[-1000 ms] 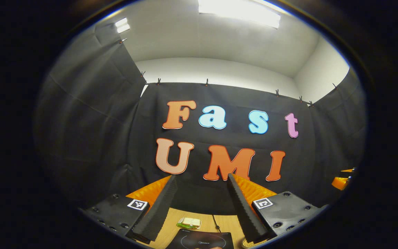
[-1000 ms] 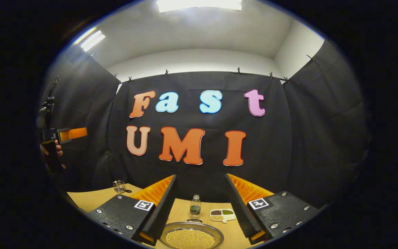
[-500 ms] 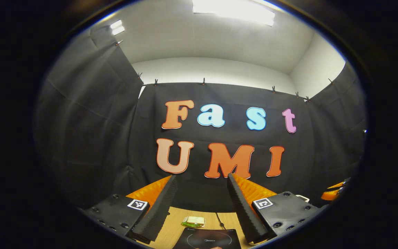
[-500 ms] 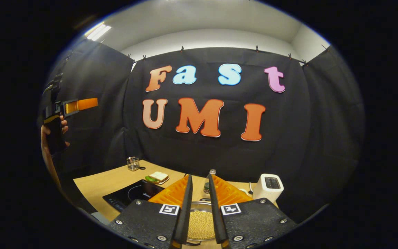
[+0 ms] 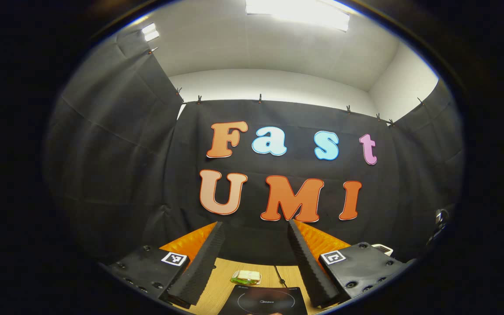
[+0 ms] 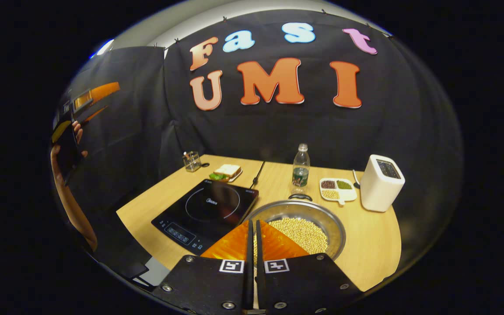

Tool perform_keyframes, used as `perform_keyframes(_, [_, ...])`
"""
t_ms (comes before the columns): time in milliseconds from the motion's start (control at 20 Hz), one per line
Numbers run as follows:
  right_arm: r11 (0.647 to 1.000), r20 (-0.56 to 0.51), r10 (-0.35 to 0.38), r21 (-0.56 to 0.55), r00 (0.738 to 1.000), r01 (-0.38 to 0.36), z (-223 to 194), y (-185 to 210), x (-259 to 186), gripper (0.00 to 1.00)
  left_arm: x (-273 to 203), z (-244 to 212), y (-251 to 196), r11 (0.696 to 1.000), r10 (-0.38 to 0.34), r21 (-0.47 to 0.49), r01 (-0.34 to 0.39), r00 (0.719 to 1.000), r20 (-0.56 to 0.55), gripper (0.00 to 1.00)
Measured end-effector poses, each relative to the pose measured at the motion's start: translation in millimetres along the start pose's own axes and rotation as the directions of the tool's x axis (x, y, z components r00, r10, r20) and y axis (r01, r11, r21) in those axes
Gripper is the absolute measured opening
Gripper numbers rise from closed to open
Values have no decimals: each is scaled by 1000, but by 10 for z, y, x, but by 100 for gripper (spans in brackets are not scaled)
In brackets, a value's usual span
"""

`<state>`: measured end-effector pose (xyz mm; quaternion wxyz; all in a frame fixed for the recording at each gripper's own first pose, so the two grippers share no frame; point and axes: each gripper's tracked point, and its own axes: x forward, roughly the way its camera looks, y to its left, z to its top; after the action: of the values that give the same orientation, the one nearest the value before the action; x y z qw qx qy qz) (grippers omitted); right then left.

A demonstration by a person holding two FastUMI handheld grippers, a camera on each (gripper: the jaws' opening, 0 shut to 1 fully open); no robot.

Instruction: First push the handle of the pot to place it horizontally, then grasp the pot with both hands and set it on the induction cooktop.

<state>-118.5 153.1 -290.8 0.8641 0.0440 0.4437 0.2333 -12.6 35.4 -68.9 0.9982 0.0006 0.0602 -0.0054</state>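
What we count on the table

We see one pot, one induction cooktop, one bottle, one toaster, one sandwich, one glass.

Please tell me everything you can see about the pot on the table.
The pot is a wide, shallow, round metal bowl, shiny, holding pale yellow beans. It stands upright on the wooden table, right beside the cooktop. A small dark handle shows at its far rim. The right hand-held gripper, shut, hovers over its near edge.

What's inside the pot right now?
The shallow round metal pot holds a layer of small pale yellow beans. The right tool, held shut in front, covers the near-left part of its contents.
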Motion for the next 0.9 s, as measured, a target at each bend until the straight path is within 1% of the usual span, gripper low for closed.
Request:
perform_keyframes(200, [998, -121, 50, -18, 991, -53, -351, 145, 167, 3, 34, -108, -13, 1000, 3, 11, -2, 1000, -22, 95])
perform_keyframes(250, [998, -157, 52, -8, 986, -54, -458, 143, 217, 3, 54, -147, -14, 1000, 5, 12, -5, 1000, -29, 98])
perform_keyframes(300, [998, -193, 54, -3, 980, -55, -557, 137, 263, 3, 73, -186, -1, 1000, 6, 14, -5, 999, -39, 95])
perform_keyframes(400, [999, -258, 47, 10, 965, -45, -761, 109, 302, 3, 81, -247, 40, 1000, 13, 18, -12, 998, -57, 95])
perform_keyframes(450, [998, -282, 55, 23, 958, -50, -816, 115, 321, 3, 110, -272, 57, 1000, 19, 21, -17, 998, -64, 95])
perform_keyframes(550, [996, -321, 85, 53, 943, -72, -950, 186, 335, 2, 135, -319, 104, 999, 31, 27, -29, 996, -79, 95])
perform_keyframes(650, [993, -369, 113, 70, 923, -94, -1084, 230, 352, 2, 148, -369, 122, 999, 36, 29, -33, 995, -93, 95])
perform_keyframes(900, [990, -457, 128, 109, 880, -88, -1351, 259, 377, 0, 169, -433, 171, 999, 41, 27, -38, 993, -109, 98])
